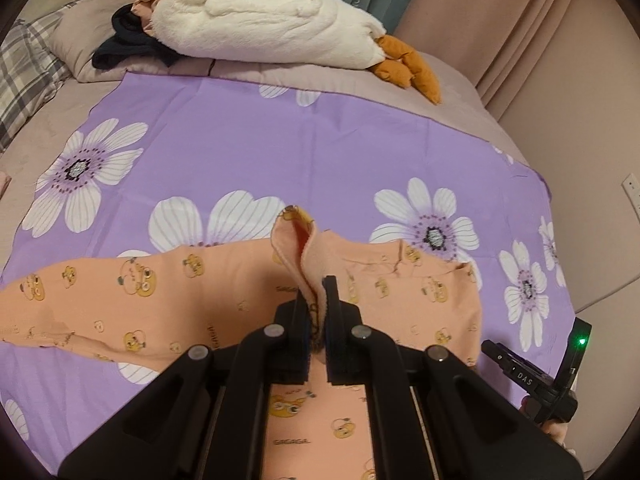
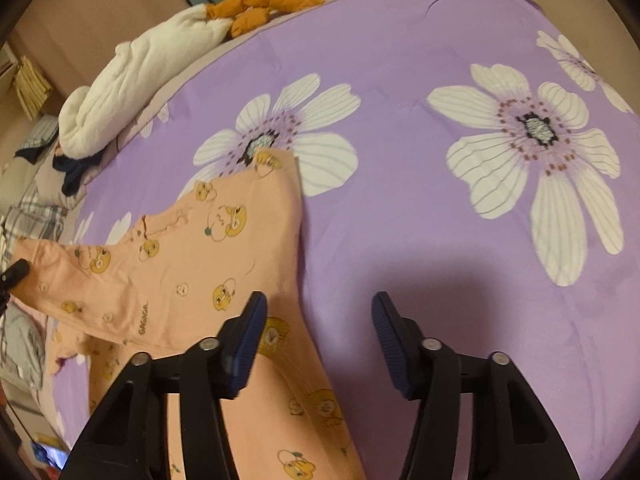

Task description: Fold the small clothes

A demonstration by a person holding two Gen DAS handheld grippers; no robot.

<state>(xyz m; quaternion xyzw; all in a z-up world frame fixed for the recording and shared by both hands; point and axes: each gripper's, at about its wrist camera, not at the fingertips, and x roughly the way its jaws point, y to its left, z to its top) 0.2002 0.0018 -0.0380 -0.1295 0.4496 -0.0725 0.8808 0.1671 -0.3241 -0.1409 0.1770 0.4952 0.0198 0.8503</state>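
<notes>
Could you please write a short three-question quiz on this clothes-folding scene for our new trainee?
1. True or false: the left gripper is shut on a fold of the peach garment.
2. What lies between the fingers of the right gripper? A) a sock B) only garment edge and purple floral sheet below, nothing pinched C) the plush duck
3. Fill in: the duck lies at the sheet's ____ edge, away from the grippers.

Key: 1 true; 2 B; 3 far.
</notes>
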